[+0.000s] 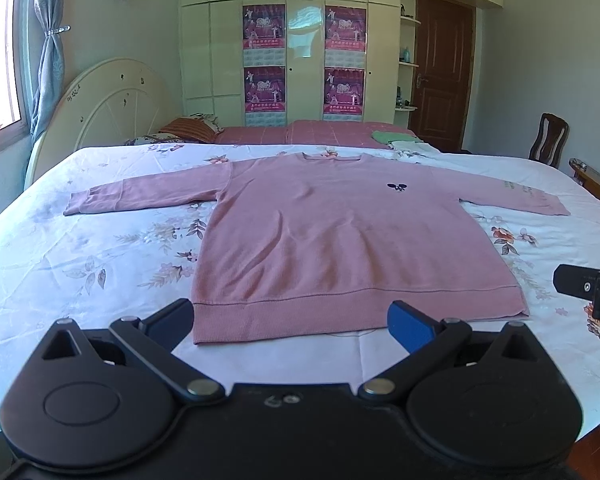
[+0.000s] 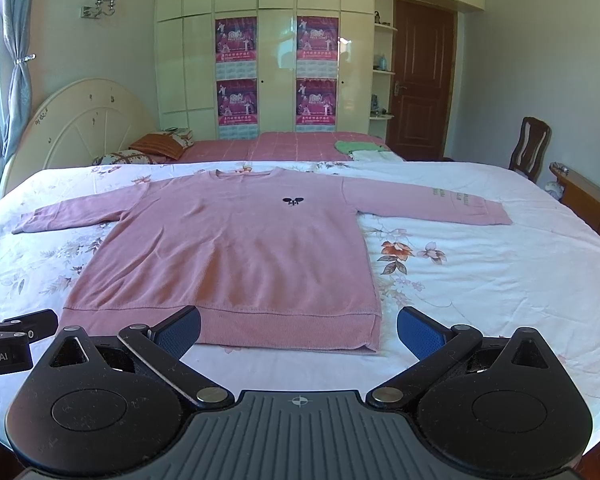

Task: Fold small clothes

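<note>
**A:** Pink sweatshirt point(image 1: 320, 240) is what we've got from the left wrist camera. It's spread flat, front up, on the floral bedsheet point(image 1: 100, 264), both sleeves stretched out to the sides and the ribbed hem closest to us. There's a small dark logo point(image 1: 397, 187) on the chest. Our left gripper point(image 1: 296, 322) sits just short of the hem with its fingers spread wide, nothing between them; they roughly bracket the hem's width. Part of the right gripper point(image 1: 588, 288) pokes in at the right edge, above the sheet.

**B:** And from the right wrist camera?

**A:** Same sweatshirt point(image 2: 236, 248), only shifted left in the view. We see the pale lettering on the far sleeve point(image 2: 456, 200) better here. Our right gripper point(image 2: 300, 334) is also splayed open and empty, its left finger point(image 2: 178, 334) over the hem, its right finger point(image 2: 420, 334) over bare sheet point(image 2: 480, 280) past the hem's right corner. We can't tell if either finger touches the fabric. The left gripper point(image 2: 16, 340) shows at the left edge.

**B:** Anything else around?

**A:** Behind the floral sheet we see a pink checked bedspread point(image 2: 284, 144) with a green cloth point(image 2: 358, 146) lying on it, a cream wardrobe point(image 2: 276, 40) with posters, a brown door point(image 2: 420, 80) and a wooden chair point(image 2: 530, 148).
</note>
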`<control>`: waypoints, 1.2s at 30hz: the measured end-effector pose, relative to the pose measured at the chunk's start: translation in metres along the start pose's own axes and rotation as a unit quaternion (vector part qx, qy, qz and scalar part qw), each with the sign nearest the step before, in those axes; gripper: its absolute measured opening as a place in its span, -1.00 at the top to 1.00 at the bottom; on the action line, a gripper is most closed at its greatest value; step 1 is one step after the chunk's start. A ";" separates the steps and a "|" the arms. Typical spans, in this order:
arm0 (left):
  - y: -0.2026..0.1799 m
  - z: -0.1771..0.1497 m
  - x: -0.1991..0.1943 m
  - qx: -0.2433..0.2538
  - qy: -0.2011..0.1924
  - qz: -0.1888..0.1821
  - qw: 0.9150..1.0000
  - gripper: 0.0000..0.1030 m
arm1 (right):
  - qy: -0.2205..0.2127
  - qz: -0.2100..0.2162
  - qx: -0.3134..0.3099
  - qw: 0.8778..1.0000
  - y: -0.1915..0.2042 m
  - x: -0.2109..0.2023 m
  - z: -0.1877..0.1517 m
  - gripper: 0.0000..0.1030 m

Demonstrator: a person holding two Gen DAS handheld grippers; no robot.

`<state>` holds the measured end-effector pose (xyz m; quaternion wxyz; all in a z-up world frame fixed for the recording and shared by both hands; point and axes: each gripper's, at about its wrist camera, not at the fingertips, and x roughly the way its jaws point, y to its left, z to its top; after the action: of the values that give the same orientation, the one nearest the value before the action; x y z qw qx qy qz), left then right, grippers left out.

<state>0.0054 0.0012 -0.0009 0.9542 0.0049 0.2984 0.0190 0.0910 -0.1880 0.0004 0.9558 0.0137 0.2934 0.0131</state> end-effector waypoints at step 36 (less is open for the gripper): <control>-0.001 -0.001 0.004 -0.002 0.005 -0.002 1.000 -0.99 | 0.004 0.001 -0.003 1.000 0.002 0.003 0.000 -1.00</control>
<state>0.0082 0.0001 -0.0041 0.9528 0.0025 0.3031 0.0180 0.0936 -0.1858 -0.0010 0.9547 0.0108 0.2970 0.0150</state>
